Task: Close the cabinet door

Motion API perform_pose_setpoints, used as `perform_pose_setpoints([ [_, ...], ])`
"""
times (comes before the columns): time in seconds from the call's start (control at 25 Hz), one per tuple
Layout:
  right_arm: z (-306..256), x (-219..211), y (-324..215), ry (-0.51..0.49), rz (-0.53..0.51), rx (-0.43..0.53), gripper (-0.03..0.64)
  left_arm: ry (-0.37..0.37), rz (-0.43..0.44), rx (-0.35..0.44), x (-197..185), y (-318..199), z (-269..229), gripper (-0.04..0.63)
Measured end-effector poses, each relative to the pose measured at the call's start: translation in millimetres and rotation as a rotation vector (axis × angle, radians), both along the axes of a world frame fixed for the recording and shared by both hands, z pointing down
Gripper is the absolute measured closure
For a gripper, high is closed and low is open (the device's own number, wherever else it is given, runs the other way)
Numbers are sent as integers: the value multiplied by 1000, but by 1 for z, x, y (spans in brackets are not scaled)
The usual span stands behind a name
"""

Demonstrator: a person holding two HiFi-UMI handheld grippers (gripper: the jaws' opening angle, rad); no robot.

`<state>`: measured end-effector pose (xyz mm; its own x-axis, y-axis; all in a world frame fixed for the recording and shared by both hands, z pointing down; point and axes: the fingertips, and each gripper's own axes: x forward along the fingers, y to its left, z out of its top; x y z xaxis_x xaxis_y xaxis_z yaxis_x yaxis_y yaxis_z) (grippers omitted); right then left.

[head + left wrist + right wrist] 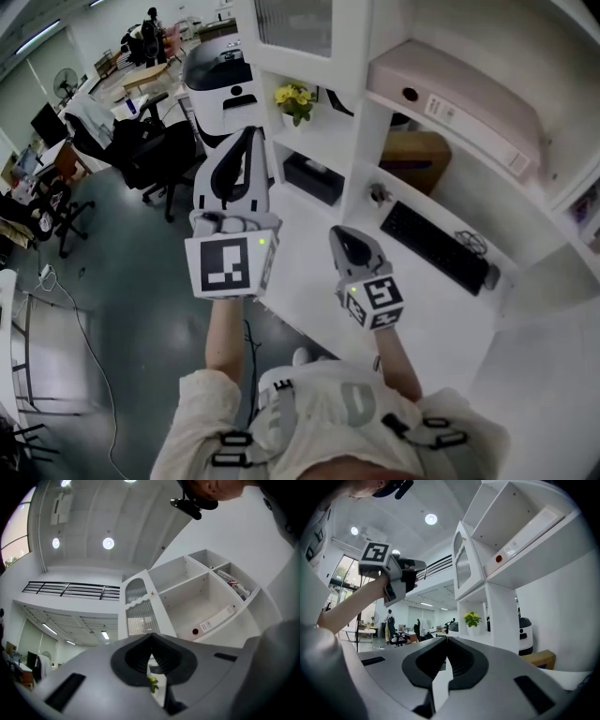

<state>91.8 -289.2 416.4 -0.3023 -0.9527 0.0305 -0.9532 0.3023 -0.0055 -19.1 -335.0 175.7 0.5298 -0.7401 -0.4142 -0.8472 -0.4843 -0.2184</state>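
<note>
To the left, the dark floor [122,309] lies open, with office chairs [141,150] and a loose cable [80,328] farther out. The white desk [309,281] has its edge running diagonally under both grippers. Above it, the cabinet door [295,23] stands swung out from the shelf unit [361,141], over a pot of flowers [295,98].

The left gripper [251,141] has its jaws pressed together with nothing between them. It is tilted upward toward the door but is apart from it, on a forearm stretched forward.

The right gripper [339,232] is also closed and empty. It is held level and lower, over the desk near the shelf post. A keyboard [436,246] lies just to its right, and a binder [459,103] rests on the shelf above.
</note>
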Motion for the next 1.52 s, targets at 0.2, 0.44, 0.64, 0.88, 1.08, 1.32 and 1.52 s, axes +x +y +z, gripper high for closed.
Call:
perform_pose_setpoints([
  [0.2,0,-2,8,-4,-4,9,612,33,-48,-149,-31,15,83,589],
  [0.44,-1,-6,13,26,26,37,612,73,-122,-290,-50,18,153,589],
  [0.64,0,-2,12,23,52,47,612,37,-144,-375,-53,24,199,589],
  [0.88,-2,-12,12,59,28,33,612,20,-145,-394,-49,29,215,589],
  [1.08,-6,-11,15,43,34,54,612,23,-140,-396,-46,29,216,590],
  [1.32,-8,-5,15,49,44,44,612,10,-115,-410,-36,30,219,591],
  [1.52,-5,3,13,35,60,54,612,36,-106,-424,-38,28,219,590],
])
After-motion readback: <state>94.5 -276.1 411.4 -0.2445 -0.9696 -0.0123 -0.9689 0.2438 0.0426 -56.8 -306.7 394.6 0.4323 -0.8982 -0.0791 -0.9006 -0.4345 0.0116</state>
